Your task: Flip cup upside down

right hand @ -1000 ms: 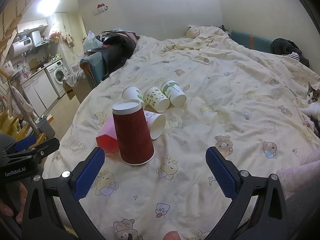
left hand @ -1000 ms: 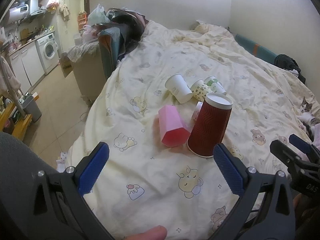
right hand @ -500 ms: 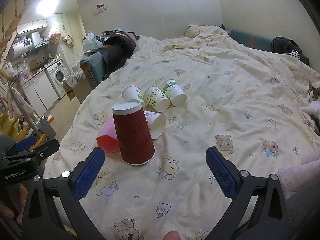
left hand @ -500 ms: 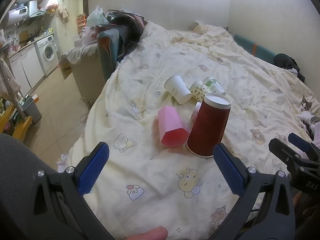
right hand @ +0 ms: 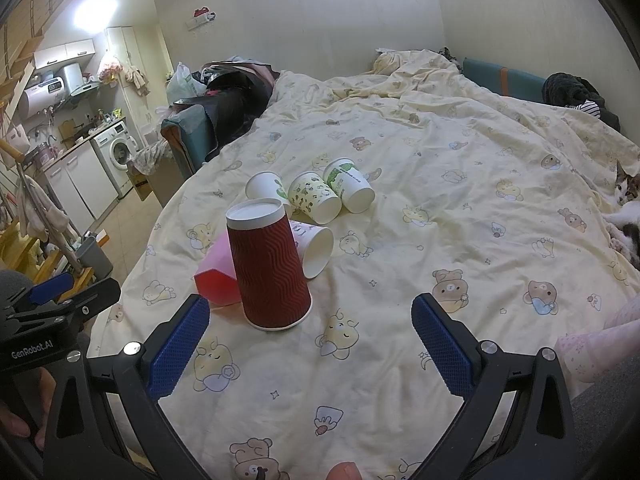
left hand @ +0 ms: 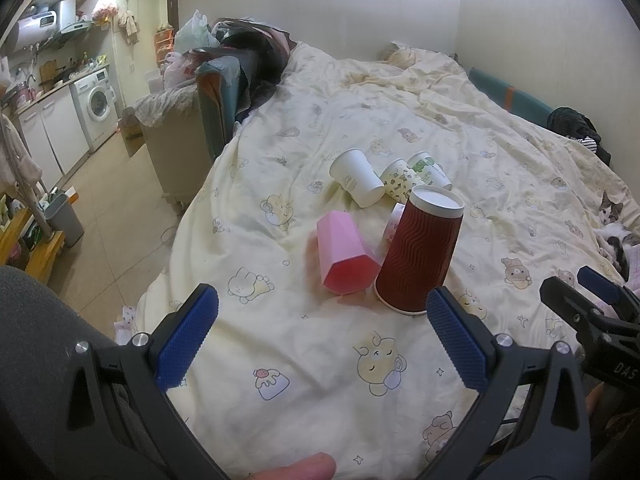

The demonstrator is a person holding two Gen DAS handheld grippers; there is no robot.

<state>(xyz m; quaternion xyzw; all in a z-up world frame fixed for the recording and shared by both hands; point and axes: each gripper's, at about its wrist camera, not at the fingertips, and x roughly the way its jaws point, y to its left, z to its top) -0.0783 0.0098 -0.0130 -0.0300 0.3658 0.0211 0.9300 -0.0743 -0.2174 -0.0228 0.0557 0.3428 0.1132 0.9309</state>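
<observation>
A dark red ribbed paper cup [left hand: 420,252] stands upside down on the bed, mouth on the quilt; it also shows in the right wrist view [right hand: 270,270]. A pink faceted cup [left hand: 344,258] lies on its side against it, partly hidden behind it in the right wrist view [right hand: 216,276]. Several white paper cups [left hand: 356,176] lie on their sides behind, as does one beside the red cup [right hand: 316,248]. My left gripper [left hand: 320,338] is open and empty, short of the cups. My right gripper [right hand: 308,342] is open and empty, just in front of the red cup.
The cream cartoon-print quilt [right hand: 460,208] covers the bed. A cat [right hand: 624,208] lies at the right edge. The bed's left edge drops to a tiled floor [left hand: 108,208] with an armchair [left hand: 188,128] and kitchen units. The other gripper shows at each view's side.
</observation>
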